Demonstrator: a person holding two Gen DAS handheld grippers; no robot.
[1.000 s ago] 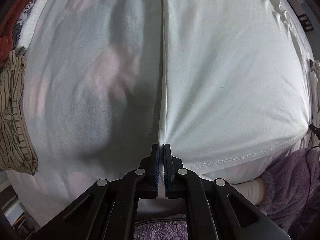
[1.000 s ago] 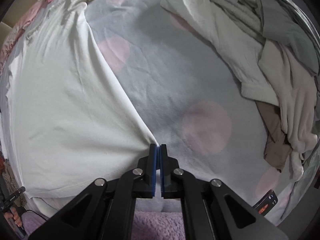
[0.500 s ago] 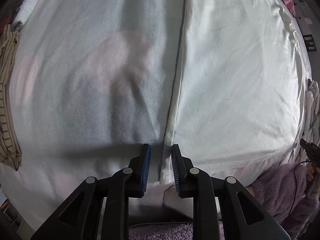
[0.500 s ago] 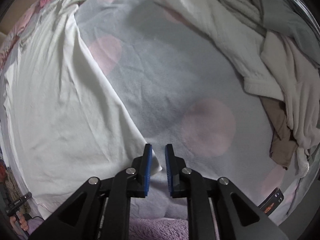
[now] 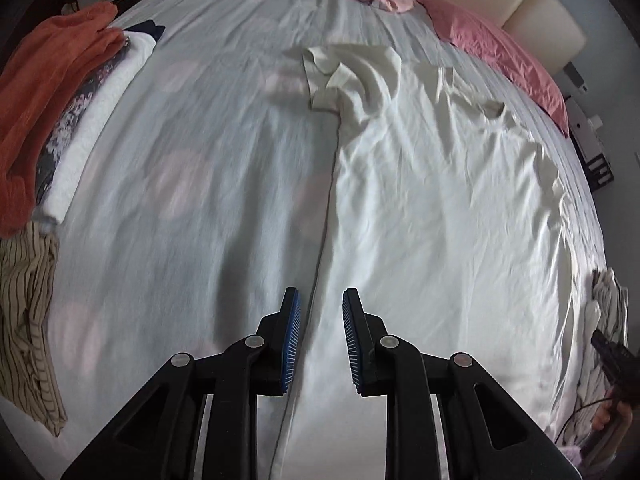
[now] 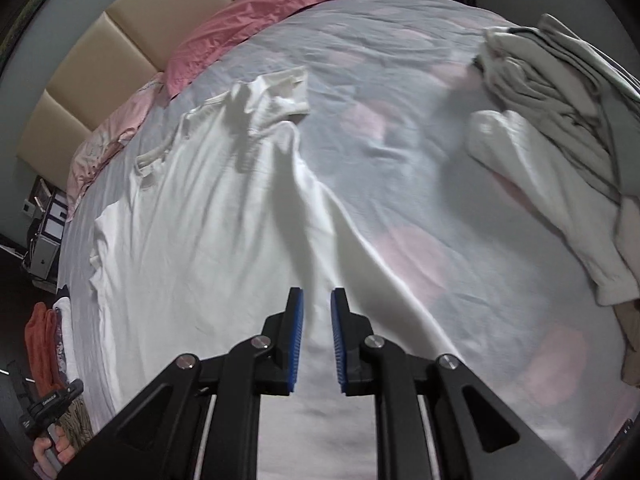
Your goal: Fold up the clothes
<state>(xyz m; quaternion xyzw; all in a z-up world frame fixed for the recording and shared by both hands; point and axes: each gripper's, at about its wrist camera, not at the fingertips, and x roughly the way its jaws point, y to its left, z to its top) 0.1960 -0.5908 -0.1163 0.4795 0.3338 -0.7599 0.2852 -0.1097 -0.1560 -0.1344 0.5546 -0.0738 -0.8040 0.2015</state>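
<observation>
both your grippers, left gripper [image 5: 318,344] and right gripper [image 6: 317,338], point steeply down, jaws slightly parted, holding nothing, above the white shirt [image 5: 432,216]; bare bedsheet [image 5: 192,184] lies alongside.

White T-shirt [image 5: 432,208] lies spread flat on bed [image 5: 192,184], wrinkled, w/ sleeve bunched near collar end.

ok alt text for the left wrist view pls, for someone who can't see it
A white T-shirt lies spread flat on a pale bed cover, its sleeve bunched at the far end. The left tool hovers open above the shirt's near edge, holding nothing. Folded clothes sit at the left edge.
</observation>
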